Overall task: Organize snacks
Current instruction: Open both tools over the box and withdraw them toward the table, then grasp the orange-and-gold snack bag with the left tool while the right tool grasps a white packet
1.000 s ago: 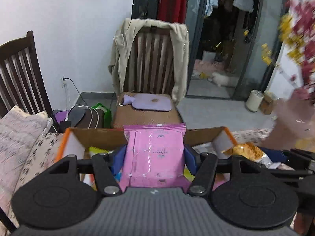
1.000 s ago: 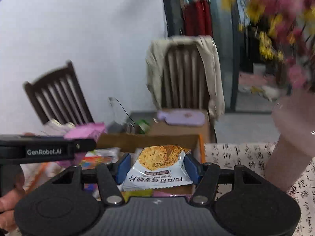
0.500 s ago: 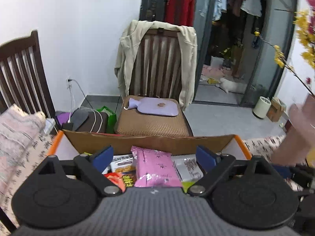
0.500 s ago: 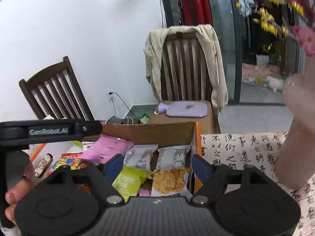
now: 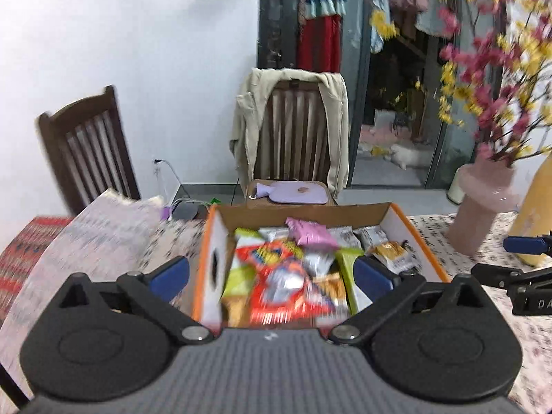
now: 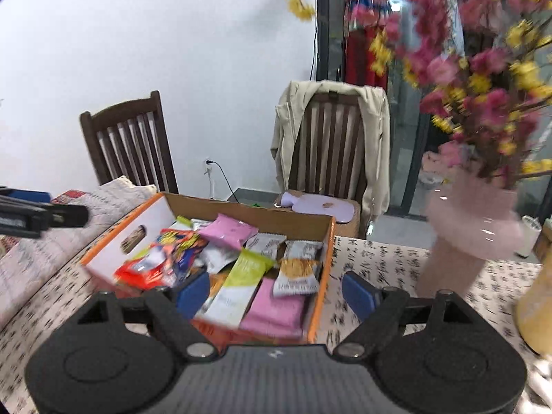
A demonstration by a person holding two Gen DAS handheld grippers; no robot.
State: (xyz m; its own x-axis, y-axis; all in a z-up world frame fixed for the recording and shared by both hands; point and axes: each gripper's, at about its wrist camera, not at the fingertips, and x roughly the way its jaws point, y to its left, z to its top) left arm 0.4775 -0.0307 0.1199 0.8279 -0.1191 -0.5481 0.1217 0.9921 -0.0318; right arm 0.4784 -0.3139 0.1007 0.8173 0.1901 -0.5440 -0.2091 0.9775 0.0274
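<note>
Nearest to you, both tools: your left gripper (image 5: 270, 274) stands spread wide with nothing between its blue pads, its jaws having just been opening; your right gripper (image 6: 276, 291) likewise stands apart and empty, its jaws also just opening. Next, the stock itself: the snacks lie heaped inside the cardboard box (image 6: 319, 269), an open carton with an orange rim, resting on the patterned tablecloth (image 6: 386, 258). Listed within: a pink packet (image 6: 229, 229) on top toward the far wall, a second pink packet (image 6: 276, 307) flat at the near right corner, a green bar wrapper (image 6: 241, 276), a small biscuit pouch (image 6: 298, 272) and a red bag (image 6: 151, 269) against the left side. By the look of them these are light, soft, crinkly foil packs, likely slippery and easily crushed; you would best pinch one across its flat middle or at a sealed end, gently. Obstructions: the box walls limit a side approach, and the packs overlap, so lifting one may drag a neighbour. Right of the box, near it, a pink vase (image 6: 462, 238) of flowers, probably tippable, and a yellow vessel (image 6: 538, 310) beyond. Farthest: a wooden chair (image 6: 331, 145) draped with a beige jacket, a lilac hot-water bottle (image 6: 321, 207) on its seat.
</note>
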